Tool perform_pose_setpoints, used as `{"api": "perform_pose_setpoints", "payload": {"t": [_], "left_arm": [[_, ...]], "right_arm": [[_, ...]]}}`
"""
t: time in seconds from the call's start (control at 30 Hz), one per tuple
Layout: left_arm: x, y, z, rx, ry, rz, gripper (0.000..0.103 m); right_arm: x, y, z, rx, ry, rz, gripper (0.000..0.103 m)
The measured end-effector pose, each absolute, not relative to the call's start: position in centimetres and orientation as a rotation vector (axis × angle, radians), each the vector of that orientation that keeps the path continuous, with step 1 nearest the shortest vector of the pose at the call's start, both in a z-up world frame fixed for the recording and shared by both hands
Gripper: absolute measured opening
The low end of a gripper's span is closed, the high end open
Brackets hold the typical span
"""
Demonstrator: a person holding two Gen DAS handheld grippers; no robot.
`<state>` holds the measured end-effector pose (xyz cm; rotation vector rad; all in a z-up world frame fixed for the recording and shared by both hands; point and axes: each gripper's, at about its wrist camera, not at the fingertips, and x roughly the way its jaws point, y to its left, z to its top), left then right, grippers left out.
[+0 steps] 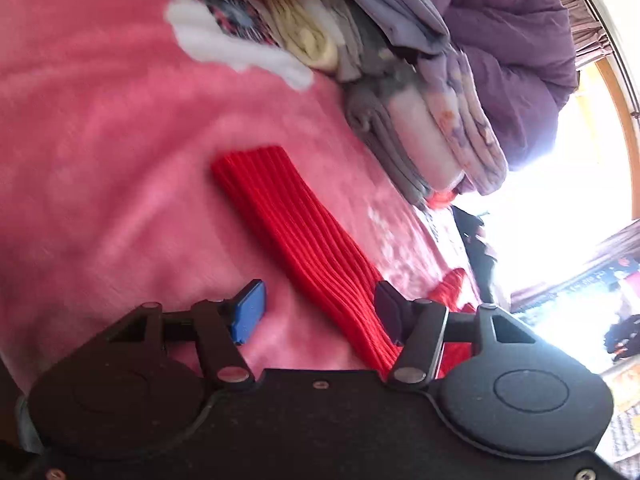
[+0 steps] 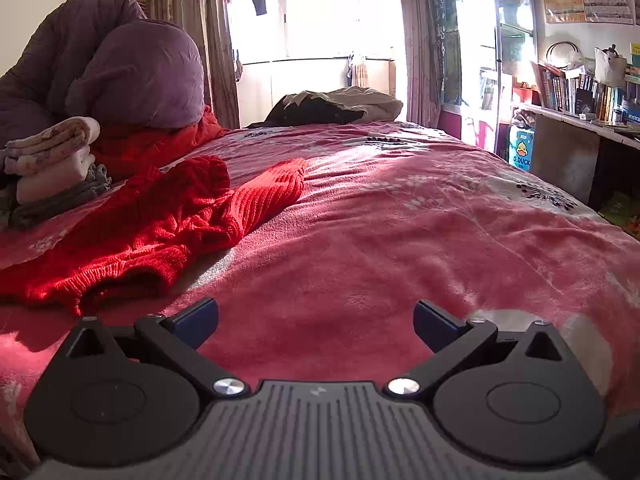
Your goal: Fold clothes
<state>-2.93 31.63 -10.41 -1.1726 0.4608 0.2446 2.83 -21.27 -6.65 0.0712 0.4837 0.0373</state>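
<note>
A red knitted sweater (image 2: 152,220) lies crumpled on the pink blanket (image 2: 400,220), left of my right gripper (image 2: 316,320). That gripper hovers open over bare blanket, nothing between its fingers. In the left wrist view, one ribbed red sleeve (image 1: 296,220) stretches flat across the blanket (image 1: 100,160) and runs in between the fingers of my left gripper (image 1: 318,312). The jaws stand open; the sleeve passes close beside the right finger (image 1: 388,308), and the blue pad (image 1: 248,312) is apart from it over the blanket.
A stack of folded clothes (image 2: 52,168) (image 1: 420,140) sits beside the sweater, with a purple duvet (image 2: 136,76) behind it. Dark and beige garments (image 2: 340,106) lie at the bed's far end. A desk with books (image 2: 580,100) runs along the right.
</note>
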Motion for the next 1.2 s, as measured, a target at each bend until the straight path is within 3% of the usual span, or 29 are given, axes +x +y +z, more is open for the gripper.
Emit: {"api": "perform_pose_setpoints", "payload": {"t": [0.4, 0.47, 0.53, 0.63, 0.7, 1.2], "left_arm": [[2.1, 26.0, -10.5, -1.081, 0.51, 0.178, 0.057], [2.8, 25.4, -10.6, -1.046, 0.516, 0.203, 0.052], [3.5, 25.3, -10.6, -1.049, 0.51, 0.22, 0.032], [4.7, 24.8, -10.2, -1.026, 0.501, 0.237, 0.012], [5.5, 23.6, -9.2, -0.949, 0.481, 0.238, 0.008], [10.4, 5.9, -3.9, -0.18, 0.374, -0.117, 0.007]], "right_arm": [[1.8, -17.3, -5.2, -0.044, 0.398, 0.163, 0.103], [2.6, -16.7, -6.1, -0.049, 0.468, 0.195, 0.103], [3.8, -15.9, -6.8, -0.048, 0.541, 0.235, 0.103], [4.6, -14.4, -7.1, -0.075, 0.54, 0.293, 0.103], [4.9, -14.0, -7.4, -0.078, 0.545, 0.315, 0.103], [7.9, -24.4, -5.7, 0.358, 0.518, 0.189, 0.103]]}}
